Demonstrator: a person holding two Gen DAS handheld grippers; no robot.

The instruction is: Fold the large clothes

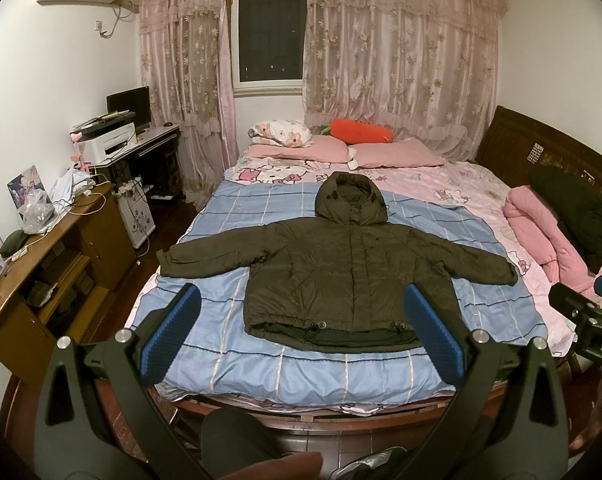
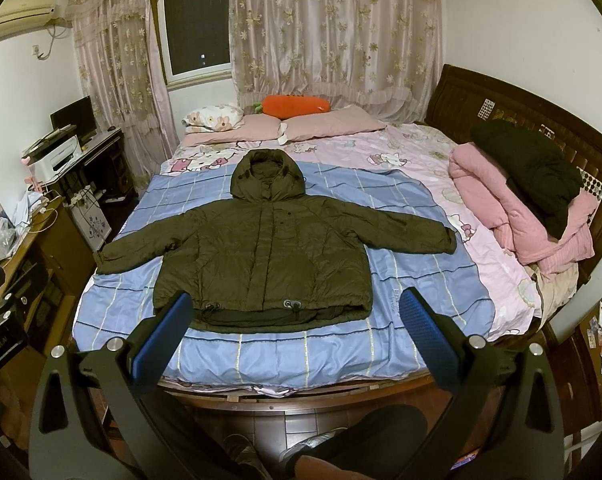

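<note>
Olive, padded: jacket [image 1: 343, 256] lay flat and face up on the blue checked sheet [image 1: 237, 364], near the foot edge of the bed [image 1: 285, 416]. Hood toward the pillows [image 1: 301, 150], both sleeves spread straight out toward the side edges, hem toward the foot edge with drawcord toggles showing. Nothing folded yet. Left gripper [image 1: 301, 334] hung above the foot edge, blue pads wide apart, holding nothing, clear of the jacket. Right gripper [image 2: 297, 340] likewise wide and empty, short of the hem. Beyond the hood, an orange carrot plush [image 1: 361, 131] on the pillows. At the right edge by the headboard, a rolled pink quilt [image 2: 513, 216] with a black garment [image 2: 537, 176] on top, well apart from the jacket.
</note>
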